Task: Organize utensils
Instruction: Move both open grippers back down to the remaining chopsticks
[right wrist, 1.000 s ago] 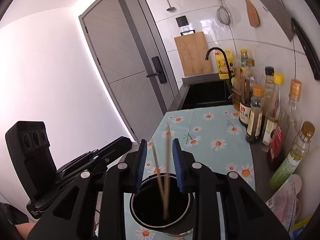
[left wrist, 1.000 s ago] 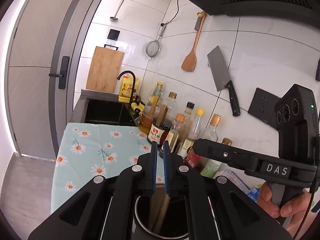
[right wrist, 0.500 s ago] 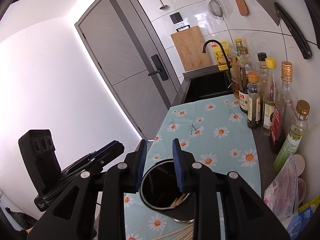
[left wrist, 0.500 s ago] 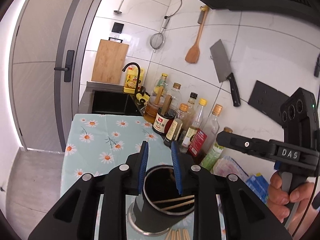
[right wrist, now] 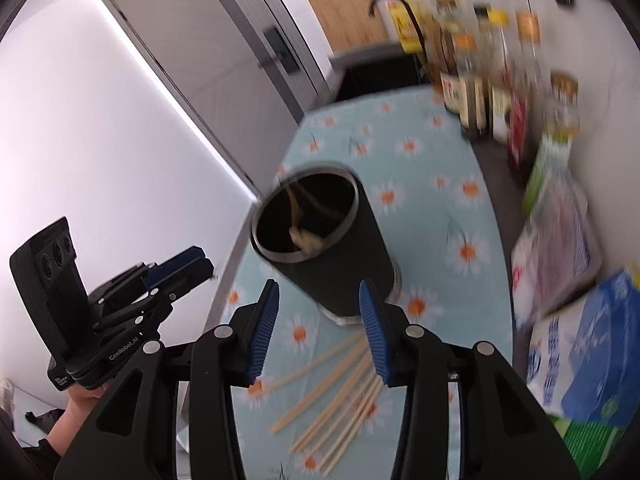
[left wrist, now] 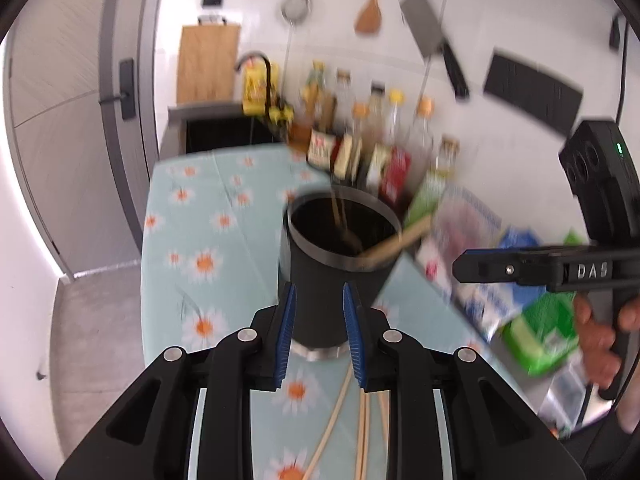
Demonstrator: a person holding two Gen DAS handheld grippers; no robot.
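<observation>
A black utensil holder [left wrist: 336,268] with a metal rim stands on the daisy tablecloth [left wrist: 200,240]. Wooden chopsticks lean inside it [left wrist: 396,240]; it also shows in the right wrist view [right wrist: 332,248]. Several loose chopsticks [right wrist: 340,396] lie on the cloth just before the holder, also in the left wrist view [left wrist: 362,432]. My left gripper [left wrist: 319,332] is open and empty, low, just before the holder's base. My right gripper [right wrist: 319,330] is open and empty above the loose chopsticks. Both views are blurred.
A row of sauce bottles [left wrist: 372,148] stands along the tiled wall behind the holder. Packets and bags [right wrist: 580,340] lie at the right. A black sink [left wrist: 224,132] with a tap is at the far end. A cleaver [left wrist: 432,40] and spatula hang on the wall.
Both grippers have pulled back and down from over the holder. The left jaws, nearly shut a second ago, now stand open. The chopsticks now rest in the holder. Loose chopsticks have come into view.
</observation>
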